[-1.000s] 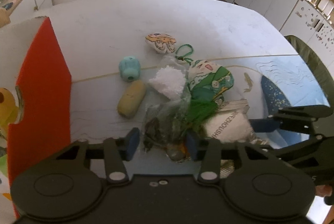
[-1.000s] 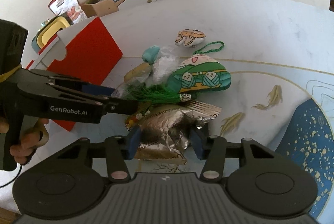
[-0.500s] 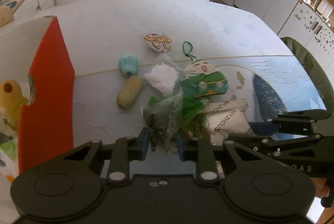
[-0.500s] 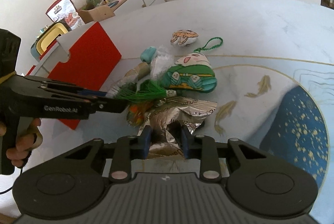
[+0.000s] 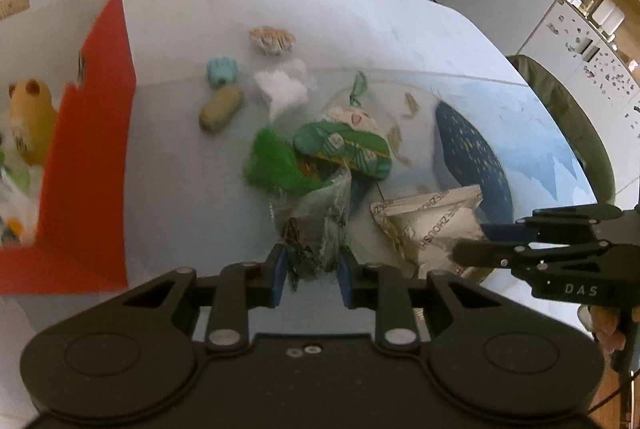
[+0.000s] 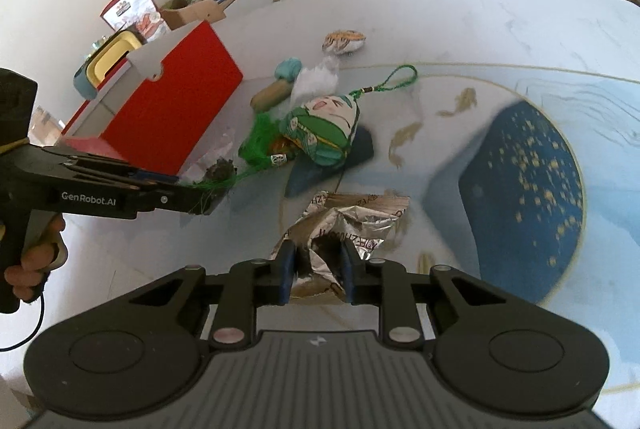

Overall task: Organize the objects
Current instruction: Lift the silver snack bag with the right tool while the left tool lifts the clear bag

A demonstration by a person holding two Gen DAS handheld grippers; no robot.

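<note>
My left gripper (image 5: pixel 311 271) is clamped on a clear plastic bag with dark contents (image 5: pixel 316 229), raised above the near edge of the white tabletop (image 5: pixel 380 21). A green tassel (image 5: pixel 276 165) trails from the bag toward the green embroidered fabric pouch with a green cord loop (image 6: pixel 324 129), which sits near the middle of the tabletop. My right gripper (image 6: pixel 316 269) is closed on a crumpled silver foil packet (image 6: pixel 352 217), held just off the near edge. An open red cardboard box (image 5: pixel 92 149) stands along the left edge. Beside it, toward the far edge, lie a tan oblong piece (image 5: pixel 221 107), a teal rubber toy (image 5: pixel 222 70), a white fluffy bundle (image 5: pixel 282 89) and a small striped shell-like trinket (image 5: pixel 272 39).
</note>
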